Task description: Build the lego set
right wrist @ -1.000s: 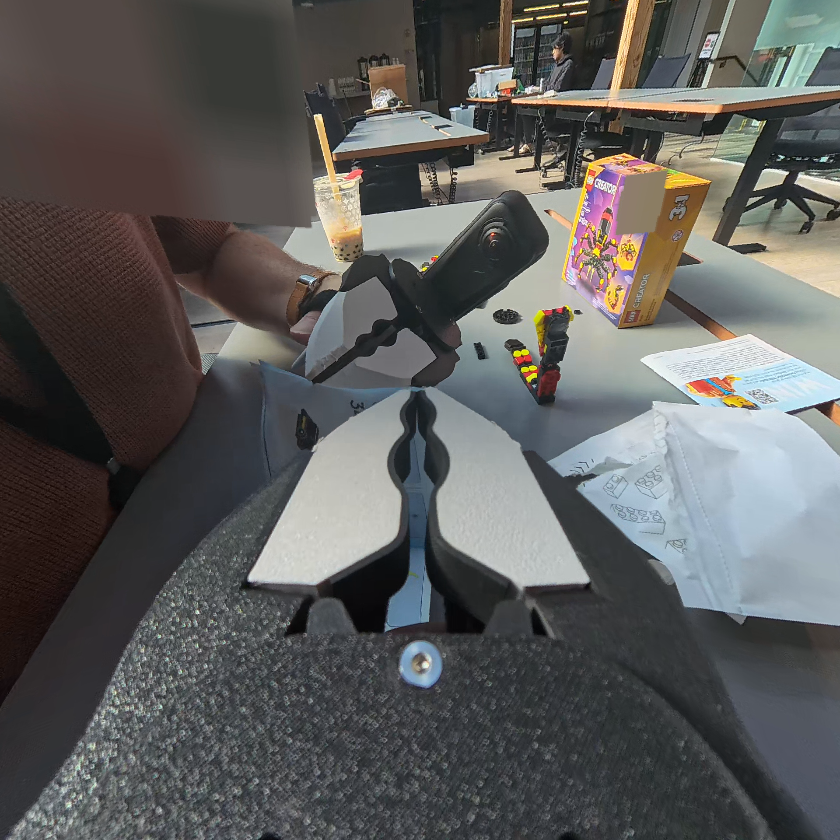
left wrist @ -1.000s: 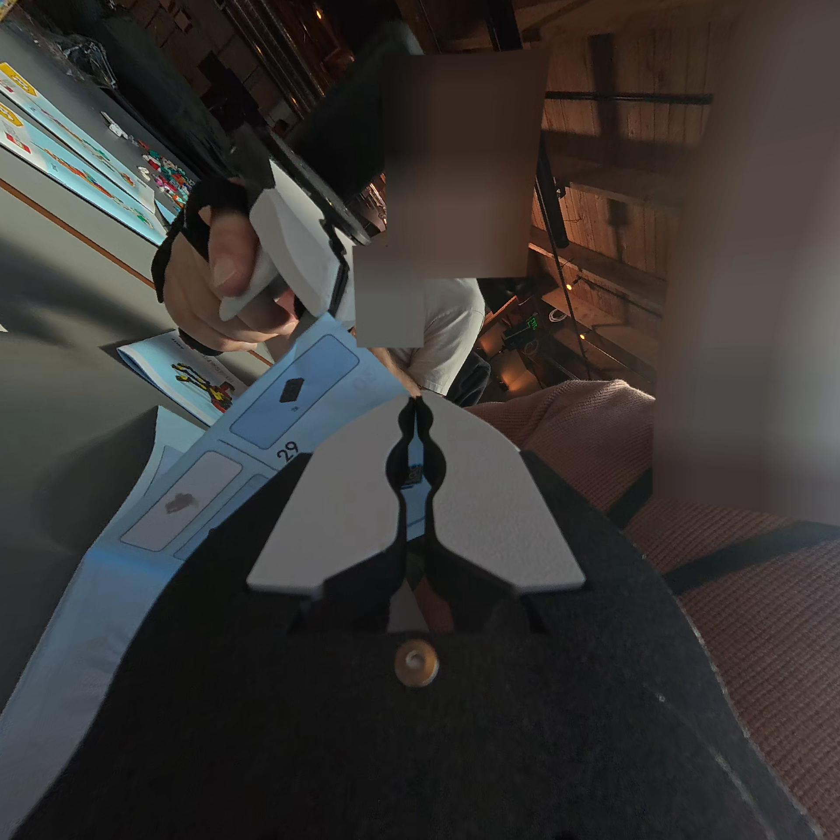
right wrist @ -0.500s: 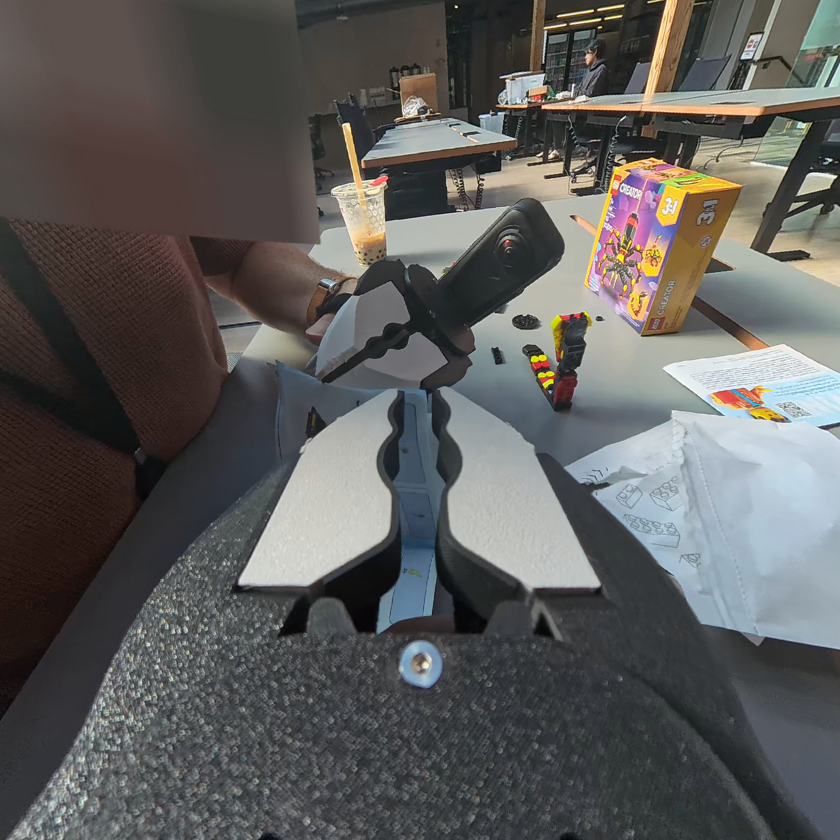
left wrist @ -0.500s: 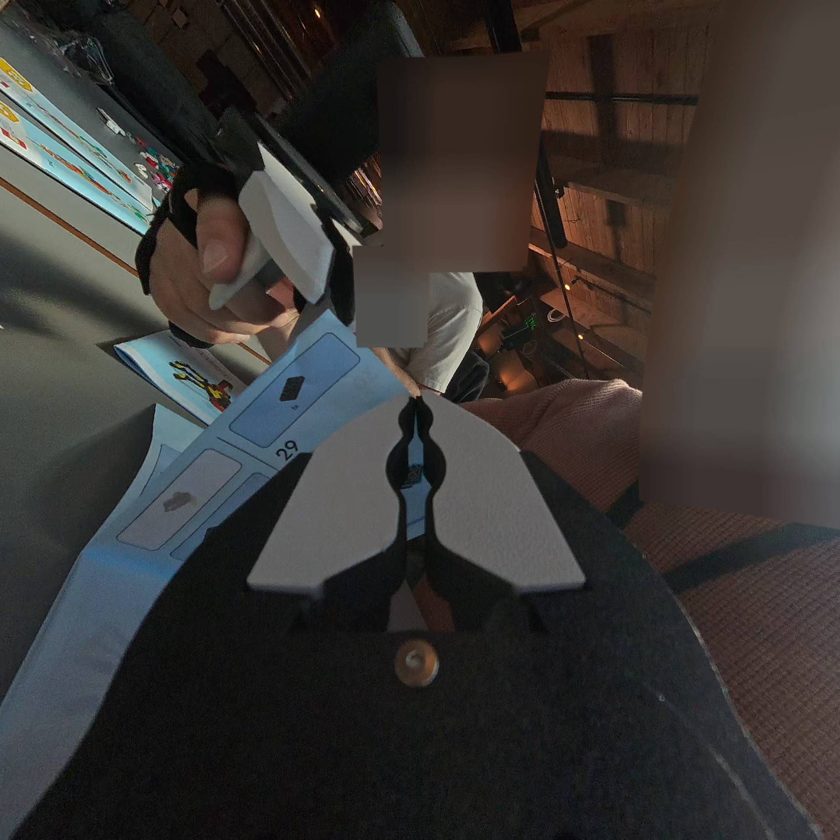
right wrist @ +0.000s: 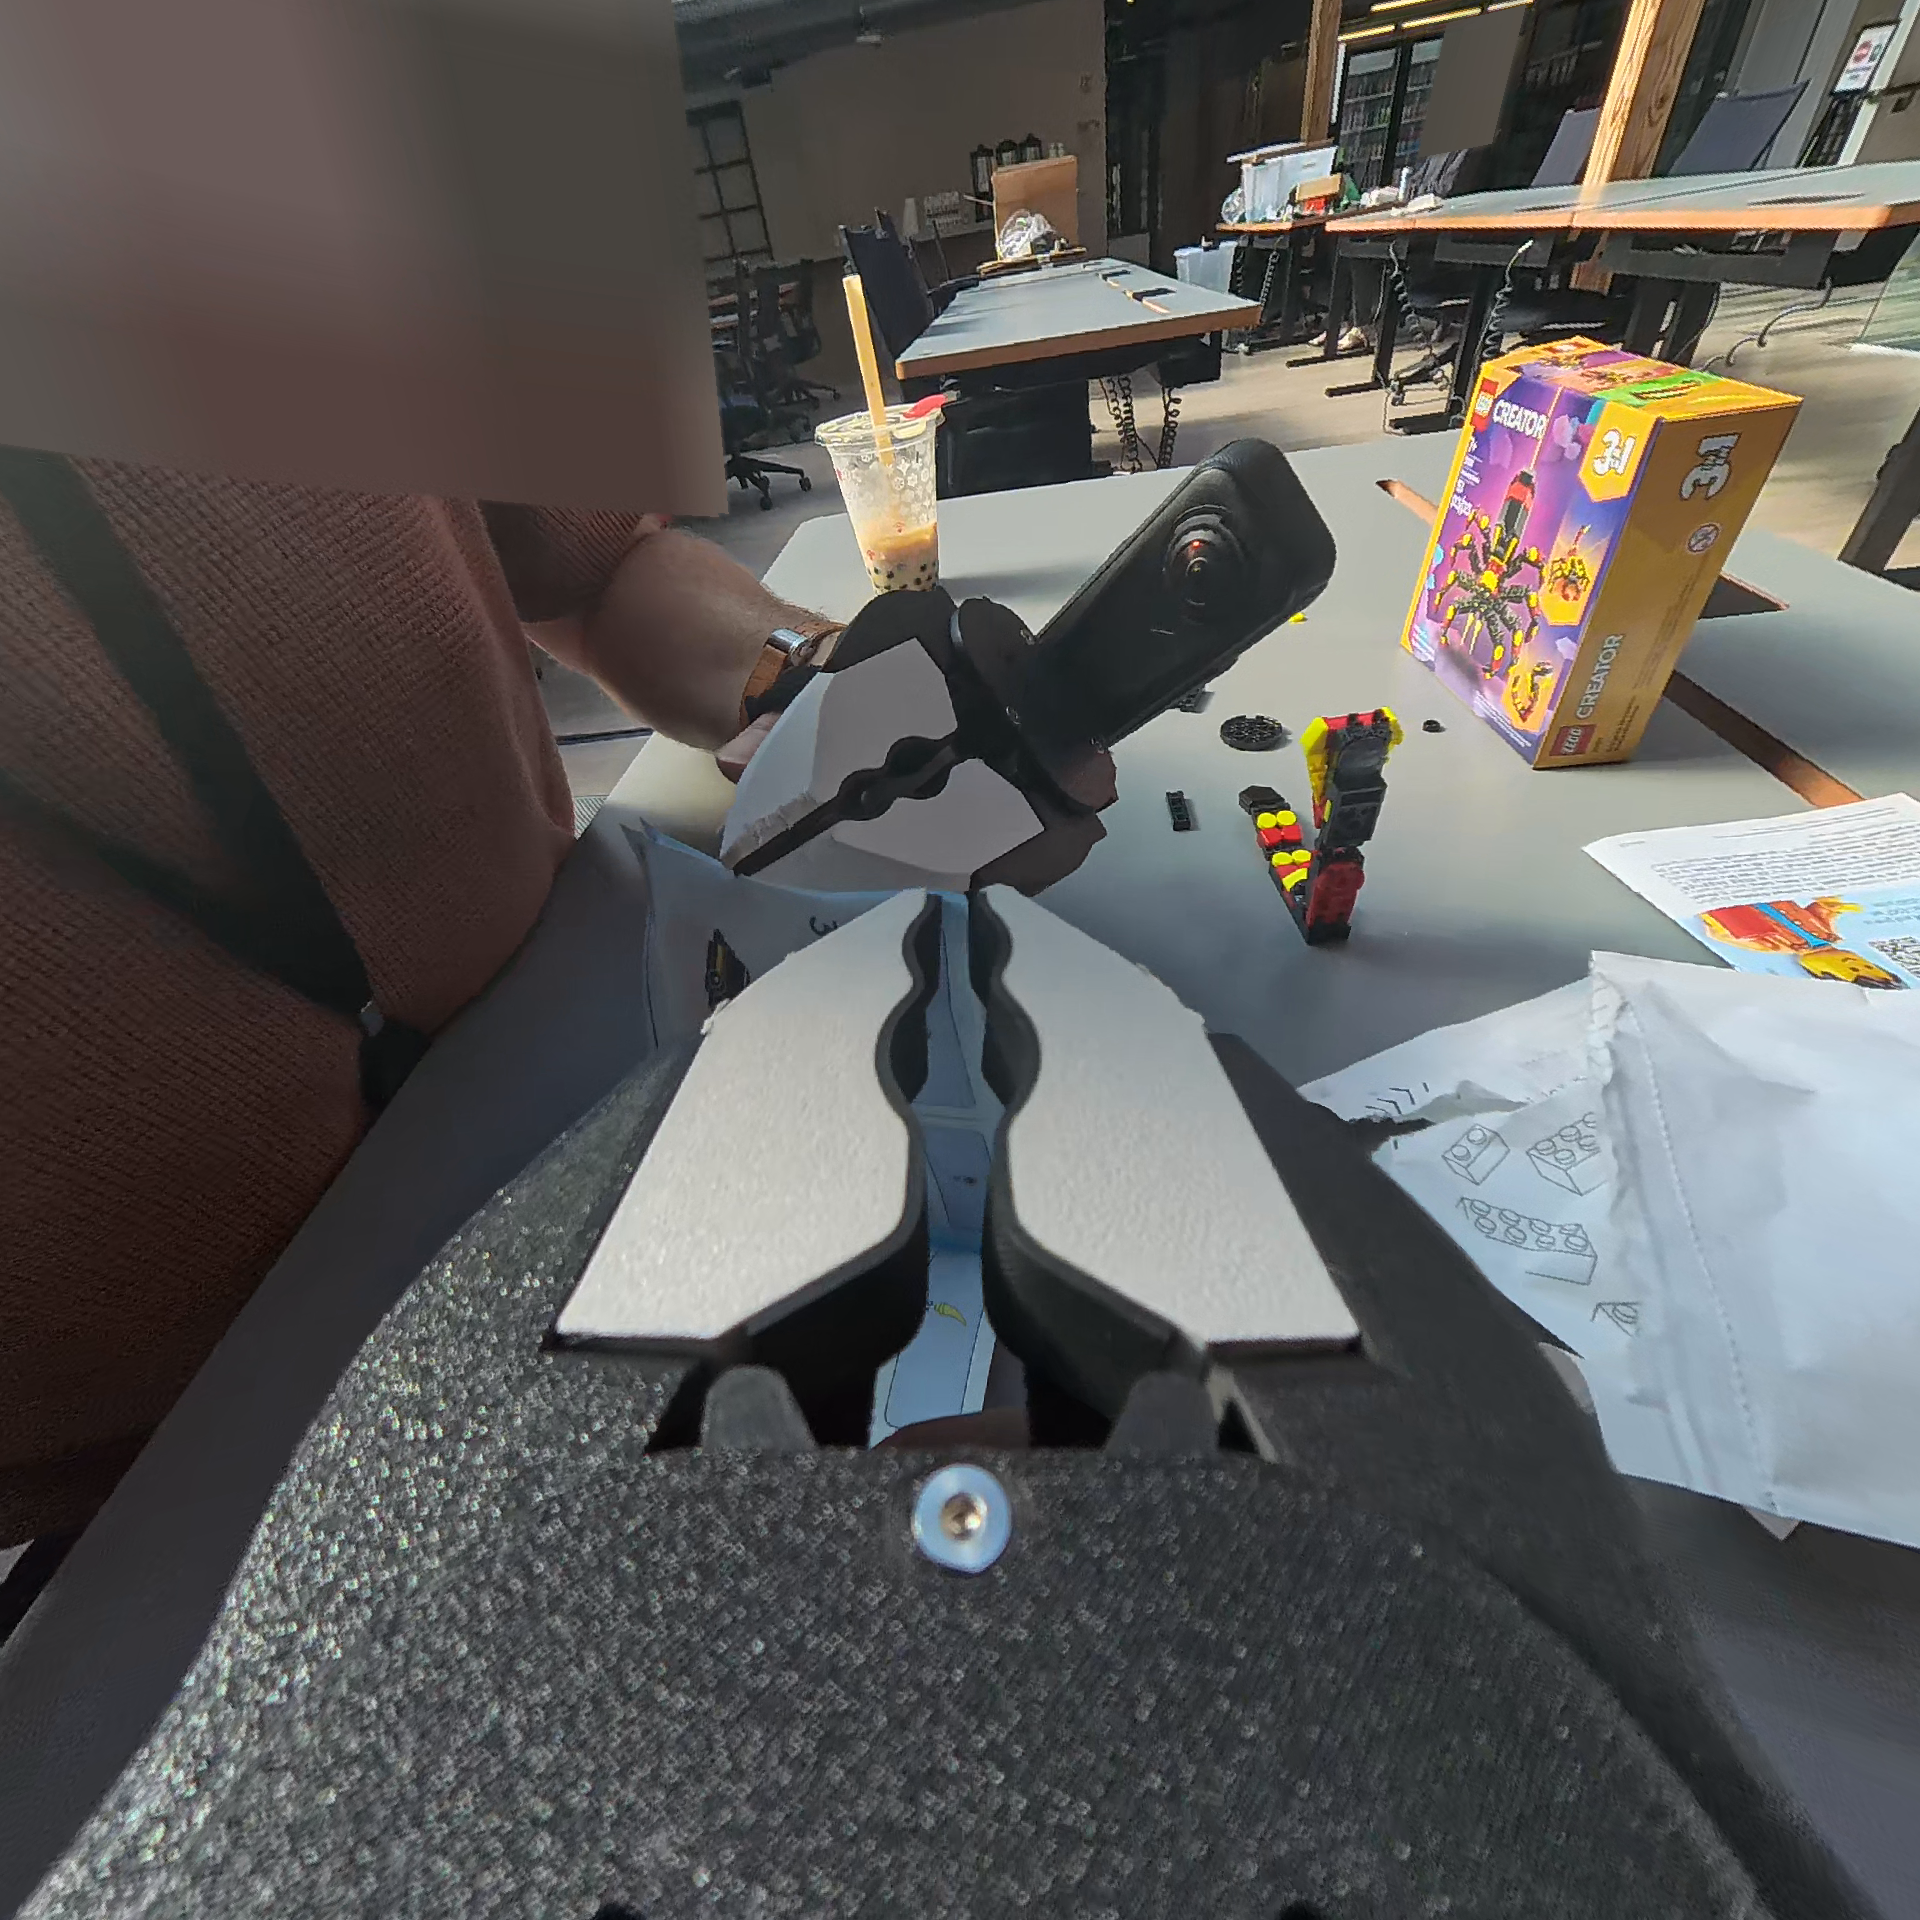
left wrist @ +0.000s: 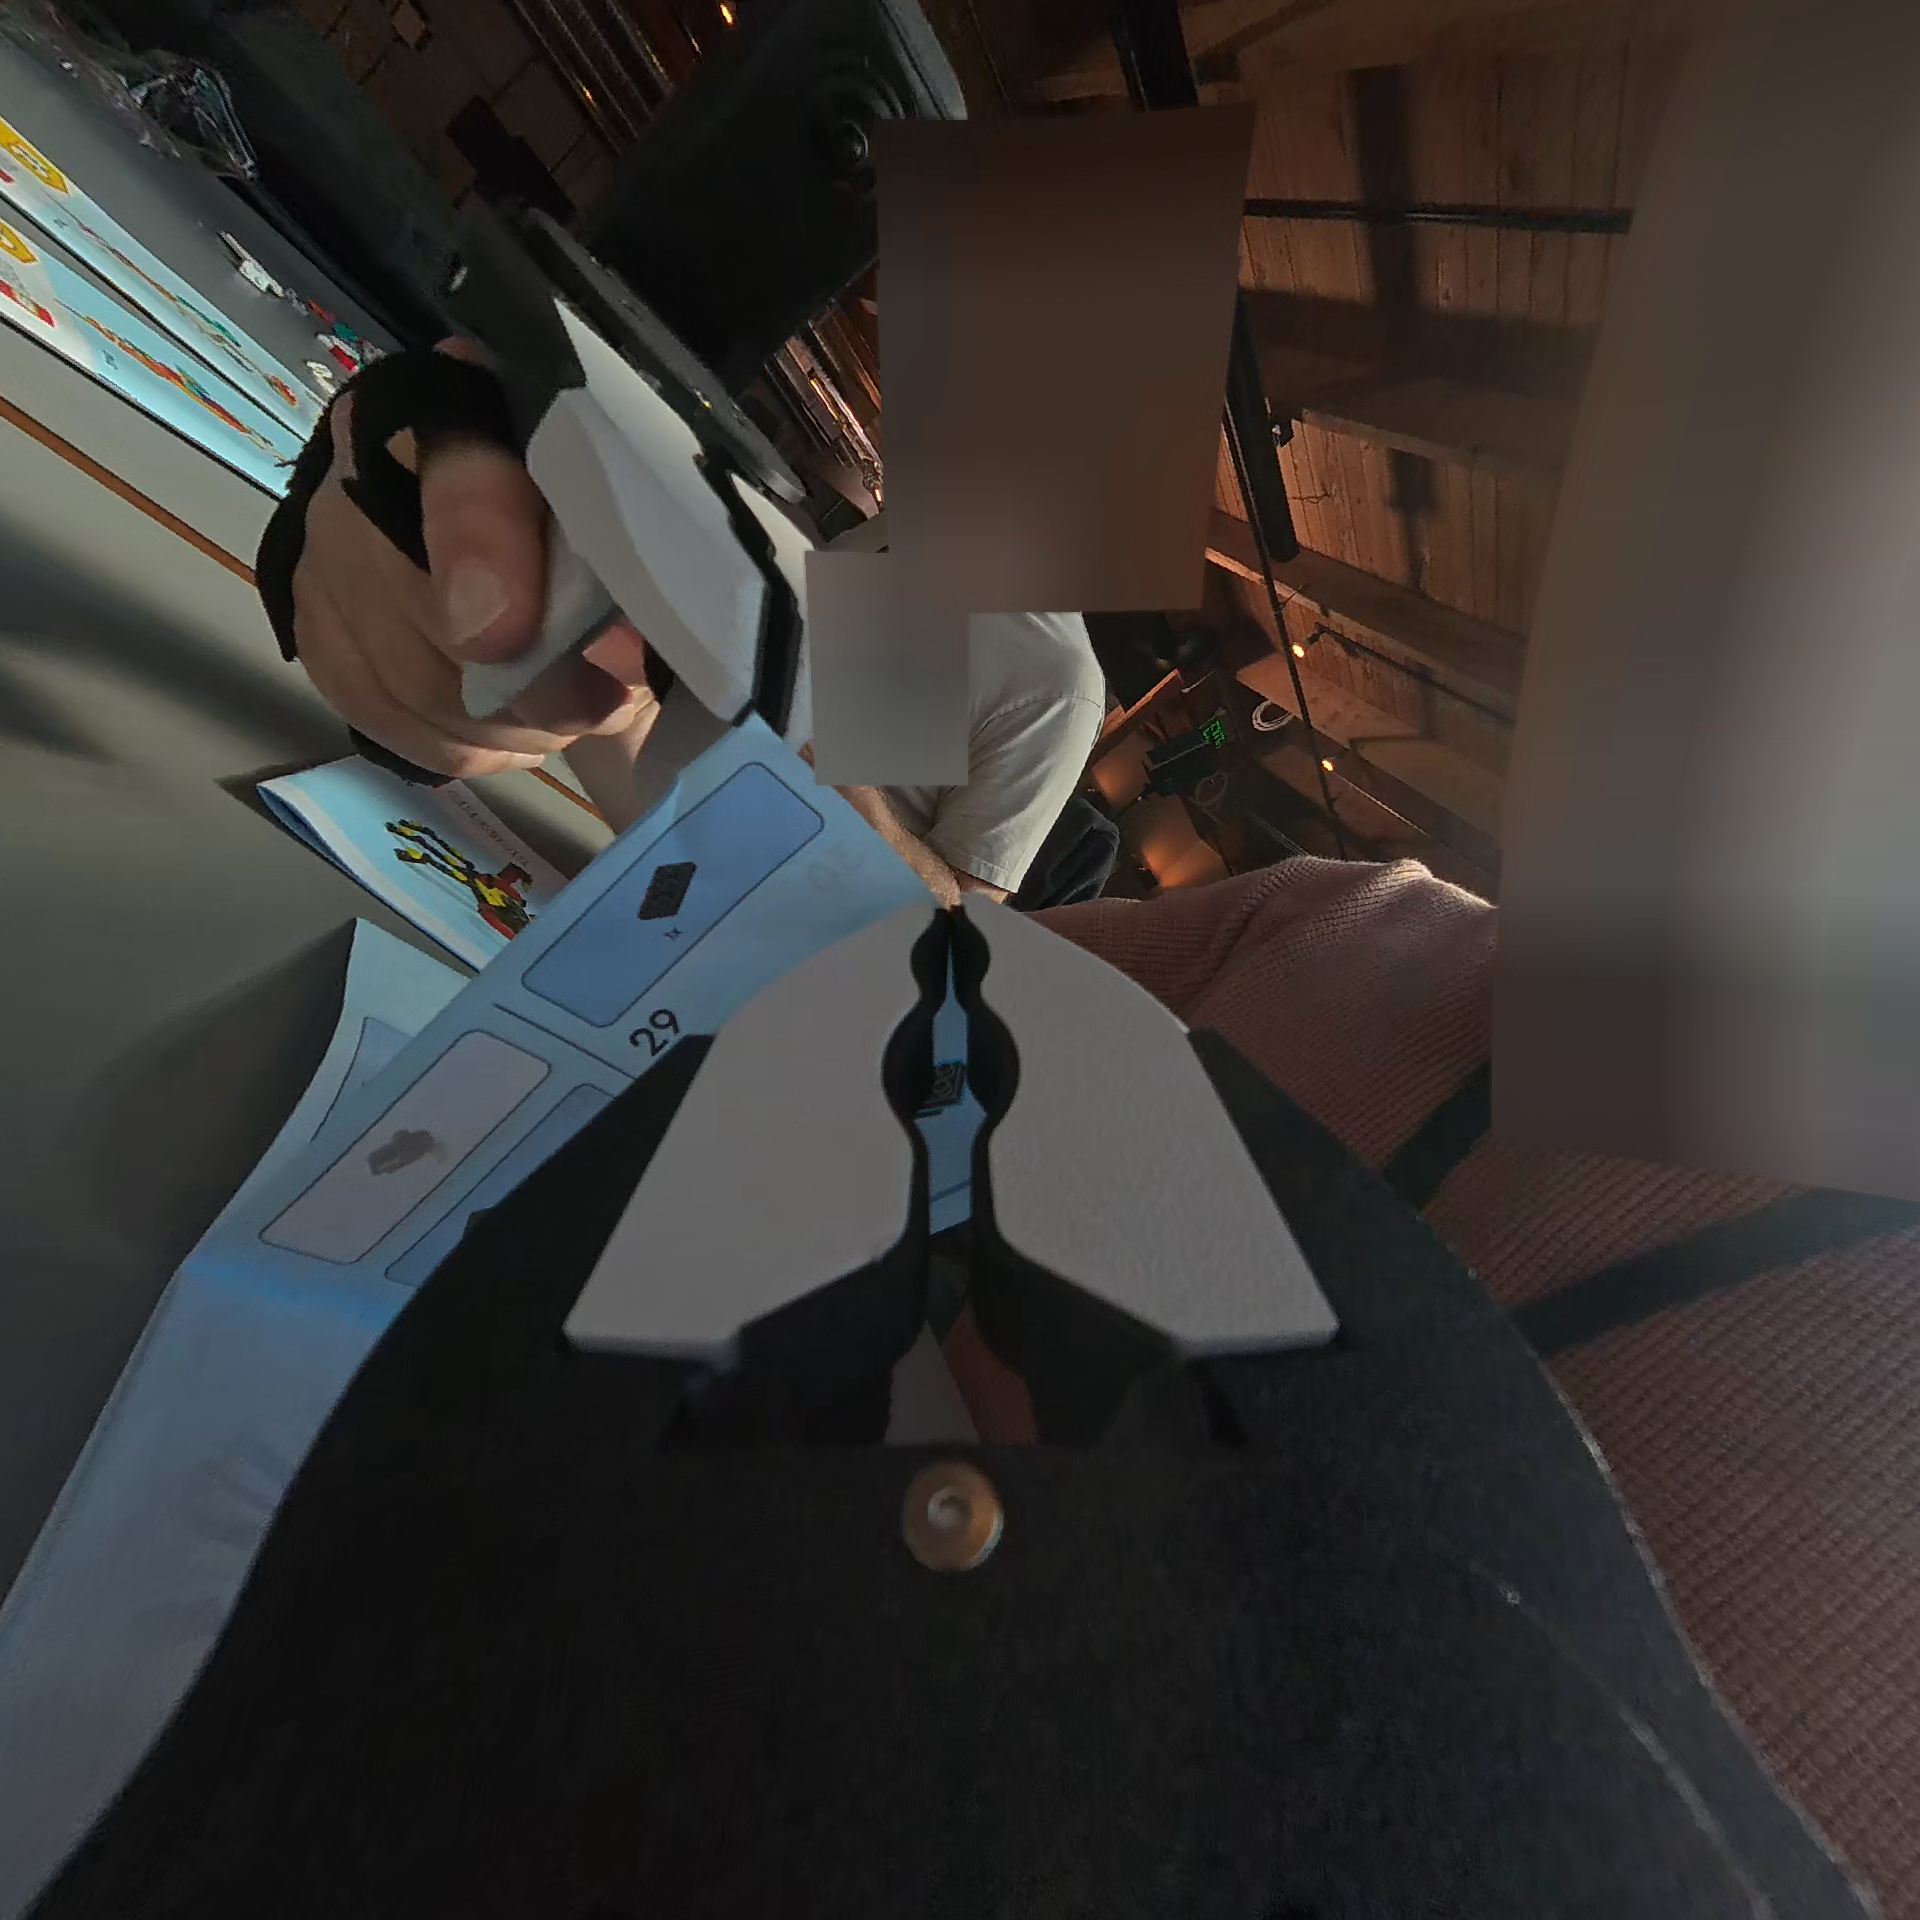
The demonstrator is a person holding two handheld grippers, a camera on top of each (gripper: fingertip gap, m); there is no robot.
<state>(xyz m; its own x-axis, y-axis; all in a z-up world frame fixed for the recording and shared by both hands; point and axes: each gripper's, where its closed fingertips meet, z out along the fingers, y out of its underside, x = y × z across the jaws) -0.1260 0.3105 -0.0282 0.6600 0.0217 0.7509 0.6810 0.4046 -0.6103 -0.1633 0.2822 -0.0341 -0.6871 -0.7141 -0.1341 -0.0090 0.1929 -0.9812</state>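
**Hidden, cropped or unclear**

The instruction booklet (left wrist: 665, 935) runs under the left gripper (left wrist: 951, 920), whose body covers its lower pages; whether the touching fingertips pinch a page cannot be told. Beside the booklet, the white paper bag (right wrist: 1714, 1226) is cut off by the frame edge. Small black pieces (right wrist: 1177, 808) near the lego model (right wrist: 1335, 831) are too small to identify.

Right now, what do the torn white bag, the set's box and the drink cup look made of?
Torn white bag: paper, matte, with a ragged torn edge and creases.
Box: printed cardboard, slightly glossy, with crisp folded edges.
Cup: clear plastic, see-through to the drink; its straw looks like paper or bamboo, which one is unclear.
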